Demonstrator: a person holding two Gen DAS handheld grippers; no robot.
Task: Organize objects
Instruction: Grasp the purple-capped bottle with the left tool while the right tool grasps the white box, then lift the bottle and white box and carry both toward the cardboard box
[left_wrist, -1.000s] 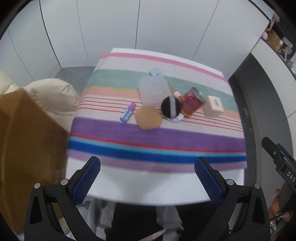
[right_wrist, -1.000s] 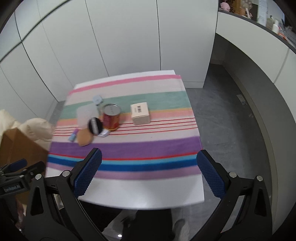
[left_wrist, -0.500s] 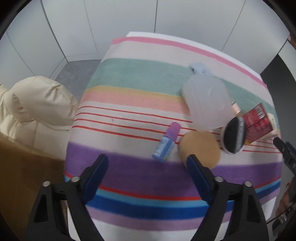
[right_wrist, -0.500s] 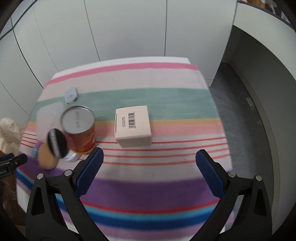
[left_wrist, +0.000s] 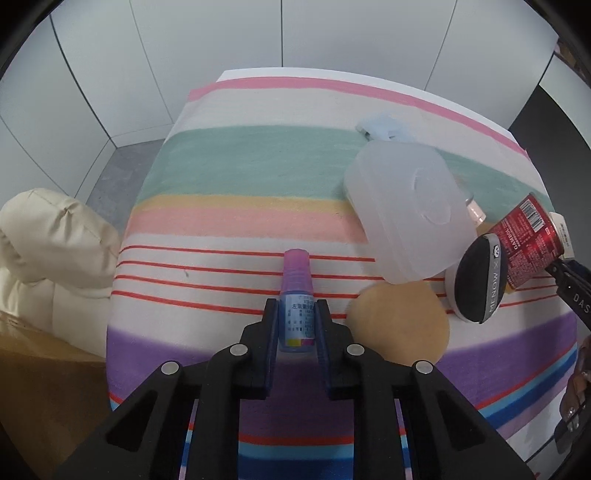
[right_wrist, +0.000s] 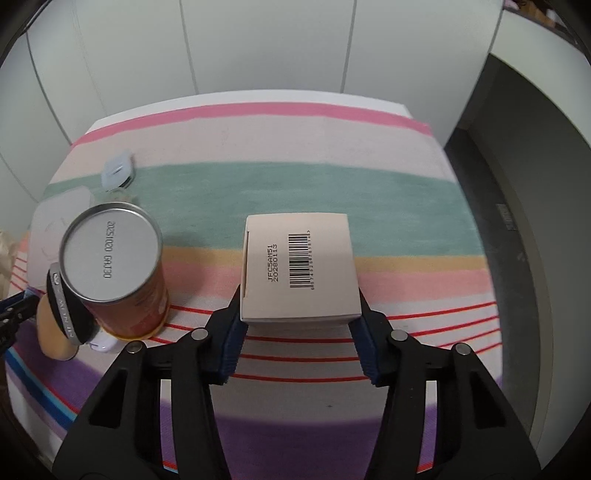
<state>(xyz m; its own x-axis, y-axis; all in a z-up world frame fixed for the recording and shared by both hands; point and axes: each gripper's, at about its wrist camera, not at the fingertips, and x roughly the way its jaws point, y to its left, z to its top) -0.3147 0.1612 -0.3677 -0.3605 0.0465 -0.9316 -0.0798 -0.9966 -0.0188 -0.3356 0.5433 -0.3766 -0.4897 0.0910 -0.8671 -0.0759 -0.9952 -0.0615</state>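
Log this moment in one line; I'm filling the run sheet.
left gripper: closed on small bottle | right gripper: closing around carton | both on striped cloth

White panelled walls (right_wrist: 258, 44) and grey floor (left_wrist: 110, 177) surround the striped table (right_wrist: 295, 184).

You see a cloth (left_wrist: 236, 162) striped pink, cream, green, peach, thin red, purple and blue over the desk. Your vial (left_wrist: 297, 314) is blue with a purple cap, your box (right_wrist: 299, 266) cream with a black barcode. The can (right_wrist: 122, 280) is red with a silver end; the puff (left_wrist: 400, 321) tan.
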